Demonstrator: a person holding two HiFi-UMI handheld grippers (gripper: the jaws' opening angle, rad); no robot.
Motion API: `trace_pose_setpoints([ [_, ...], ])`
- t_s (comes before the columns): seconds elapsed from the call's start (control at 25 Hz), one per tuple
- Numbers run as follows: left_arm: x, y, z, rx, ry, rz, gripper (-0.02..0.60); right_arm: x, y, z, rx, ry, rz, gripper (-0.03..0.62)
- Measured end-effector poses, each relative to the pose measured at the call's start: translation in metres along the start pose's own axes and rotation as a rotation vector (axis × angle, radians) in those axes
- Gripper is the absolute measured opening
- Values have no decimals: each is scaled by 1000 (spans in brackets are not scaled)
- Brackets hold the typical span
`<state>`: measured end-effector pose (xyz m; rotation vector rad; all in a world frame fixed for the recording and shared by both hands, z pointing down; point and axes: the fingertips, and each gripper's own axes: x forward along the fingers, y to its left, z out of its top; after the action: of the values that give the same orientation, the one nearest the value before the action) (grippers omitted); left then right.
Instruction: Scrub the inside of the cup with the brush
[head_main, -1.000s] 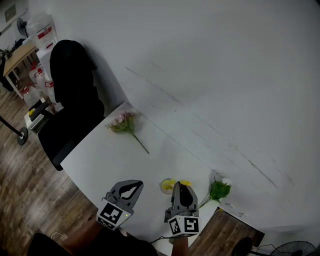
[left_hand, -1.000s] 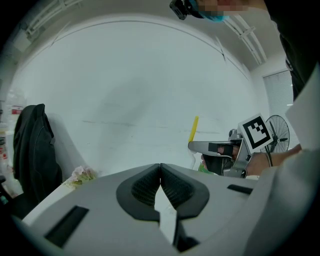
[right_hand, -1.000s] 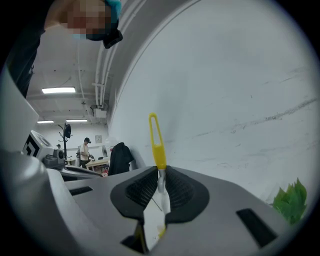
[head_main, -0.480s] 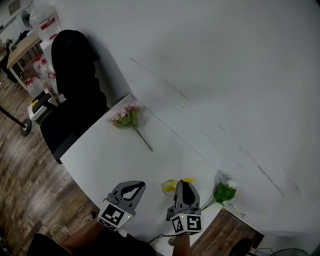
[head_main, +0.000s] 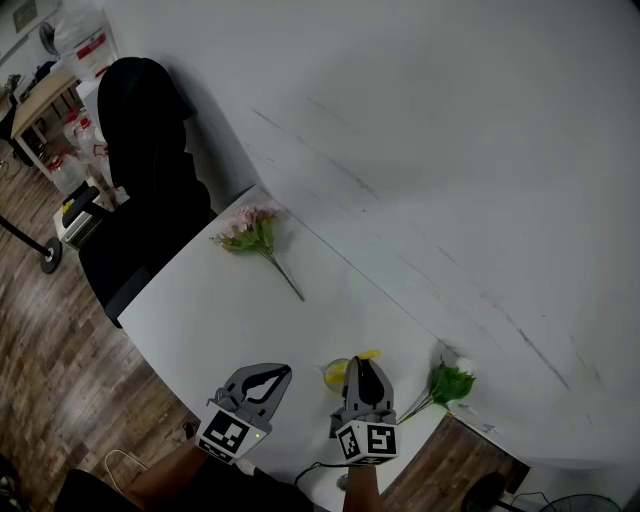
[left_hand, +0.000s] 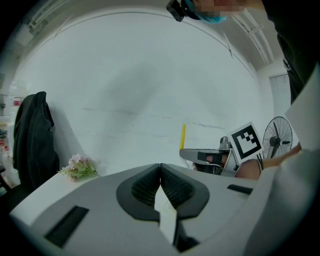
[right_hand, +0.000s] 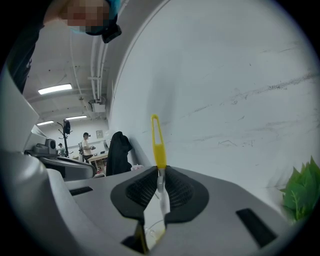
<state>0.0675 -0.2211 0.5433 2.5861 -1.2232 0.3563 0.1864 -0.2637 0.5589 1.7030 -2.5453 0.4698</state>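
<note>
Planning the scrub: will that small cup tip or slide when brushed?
Likely: the cup looks small and light, unheld by the shut left gripper. The thin brush in the right gripper may flex.

Two flowers (head_main: 252, 233) (head_main: 445, 383), one cup (head_main: 335, 373), one brush (right_hand: 159, 149)

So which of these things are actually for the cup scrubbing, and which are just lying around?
For the job: brush, clamped in the right gripper; cup, close to that gripper.
Just lying about: pink flowers; green leafy stem; black jacket.
</note>
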Motion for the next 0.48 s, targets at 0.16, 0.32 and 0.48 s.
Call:
trace_pose_setpoints([
  [0.16, -3, -2, 5, 9, -8, -6, 25, -8, 2, 8, 10, -4, -14, 61],
  [0.32, -7, -5, 10, 14, -12, -22, 23, -23, 4, 25, 38, -55, -27, 61],
  [0.48, -8, -11, 14, 22, -19, -48, 25, -39, 6, 40, 59, -96, -38, 62],
])
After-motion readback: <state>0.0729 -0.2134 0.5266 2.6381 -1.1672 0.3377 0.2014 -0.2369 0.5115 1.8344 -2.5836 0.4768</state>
